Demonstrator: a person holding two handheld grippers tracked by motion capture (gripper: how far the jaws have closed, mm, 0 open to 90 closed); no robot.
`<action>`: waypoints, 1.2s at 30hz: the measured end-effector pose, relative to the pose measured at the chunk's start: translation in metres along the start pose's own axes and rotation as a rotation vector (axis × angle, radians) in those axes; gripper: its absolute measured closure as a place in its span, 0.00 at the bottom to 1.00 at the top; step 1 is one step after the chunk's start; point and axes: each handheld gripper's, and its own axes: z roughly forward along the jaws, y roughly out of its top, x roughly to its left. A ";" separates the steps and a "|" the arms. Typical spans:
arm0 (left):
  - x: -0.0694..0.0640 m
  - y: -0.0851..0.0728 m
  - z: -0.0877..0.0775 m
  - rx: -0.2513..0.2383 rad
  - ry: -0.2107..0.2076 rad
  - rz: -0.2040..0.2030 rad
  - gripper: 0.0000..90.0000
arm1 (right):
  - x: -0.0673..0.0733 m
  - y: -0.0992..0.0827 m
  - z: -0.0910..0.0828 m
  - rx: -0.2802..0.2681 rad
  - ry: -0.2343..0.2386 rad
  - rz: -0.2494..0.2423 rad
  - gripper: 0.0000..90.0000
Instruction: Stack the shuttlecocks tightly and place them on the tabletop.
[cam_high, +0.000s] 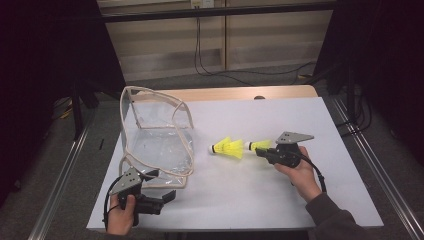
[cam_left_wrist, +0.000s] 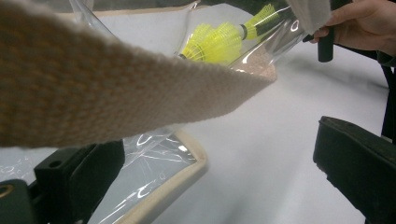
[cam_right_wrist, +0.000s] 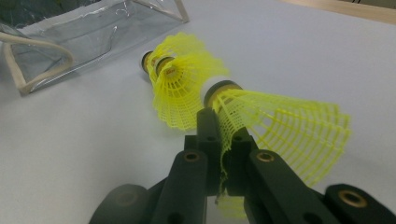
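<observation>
The right tool (cam_right_wrist: 219, 140) is clamped on the mesh skirt of a yellow shuttlecock (cam_right_wrist: 280, 126), its two black jaws pinching a fold of the plastic lattice just behind the cork base. That shuttlecock sits nested into a short stack of yellow shuttlecocks (cam_high: 229, 148) lying on the white table (cam_high: 260, 200), to the right of the clear bag (cam_high: 157, 135) and apart from it. The held piece is at the stack's far end from the bag, cork pointing toward it.

Judged from its look, the shuttlecock is very light and springy: the skirt already buckles where the jaws bite, so a hard squeeze may crease or crack the mesh. The firmer hold would be the cork end or the collar beside it; the open skirt rim gives least. Because the pieces only nest into one another, a lift by the last one may leave the others behind or drop them.

Near the bag's front corner the left tool (cam_high: 167, 196) stands with its jaws apart, gripping nothing, one jaw beside the bag's cream-trimmed edge (cam_left_wrist: 168, 191), with a woven cream strap (cam_left_wrist: 107, 88) passing close before its camera. The bag is soft, glossy film that will likely sag and slide; its stitched trim or strap offers the surer purchase for holding the mouth open.
</observation>
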 end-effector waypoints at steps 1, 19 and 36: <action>0.000 0.000 0.000 0.001 -0.001 0.003 0.02 | 0.000 0.000 0.000 0.001 0.001 0.001 0.98; 0.000 0.000 0.000 0.000 0.001 0.001 0.02 | 0.002 0.005 0.007 -0.002 0.012 -0.005 0.98; 0.000 0.000 0.000 0.000 0.000 0.001 0.02 | 0.004 0.006 0.014 0.005 0.019 -0.013 0.98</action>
